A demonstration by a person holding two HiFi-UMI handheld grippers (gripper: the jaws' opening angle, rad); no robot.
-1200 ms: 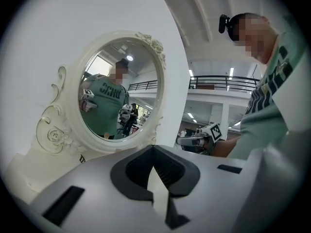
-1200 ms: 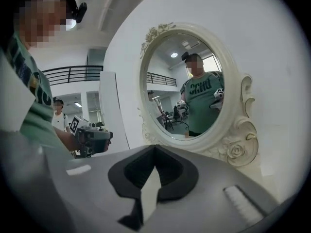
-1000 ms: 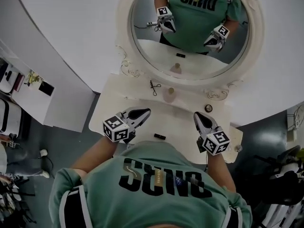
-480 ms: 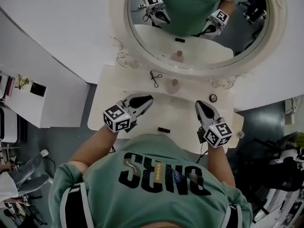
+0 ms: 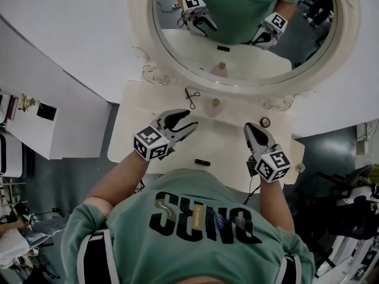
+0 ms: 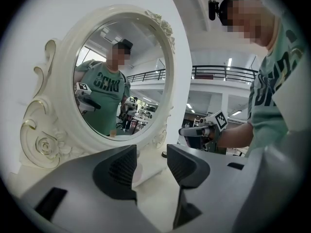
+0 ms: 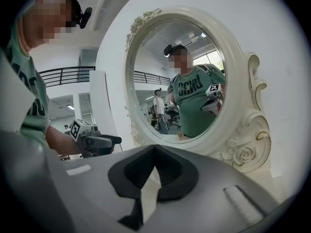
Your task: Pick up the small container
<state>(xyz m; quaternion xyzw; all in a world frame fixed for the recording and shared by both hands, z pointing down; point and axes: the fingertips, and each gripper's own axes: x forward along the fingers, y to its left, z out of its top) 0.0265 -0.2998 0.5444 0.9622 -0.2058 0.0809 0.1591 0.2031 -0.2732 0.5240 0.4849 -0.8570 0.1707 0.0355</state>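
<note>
Faces a big oval mirror (image 5: 237, 52) in a carved cream frame, above a cream table (image 5: 136, 141). Holds the left gripper (image 5: 190, 120) with jaws just spread wide and empty, the right gripper (image 5: 248, 127) with jaws pressed together. Finds the small container (image 5: 213, 106), pale pink, rounded, tan-capped, upright just beyond the left gripper's tips, untouched, leftward of the right gripper.

The grey, black-jawed left gripper (image 5: 190, 122) has just spread its jaws, nothing between them, edging toward the frame's centre.

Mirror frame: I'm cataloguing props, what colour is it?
Cream white; mirror frame clearest in right gripper view.
</note>
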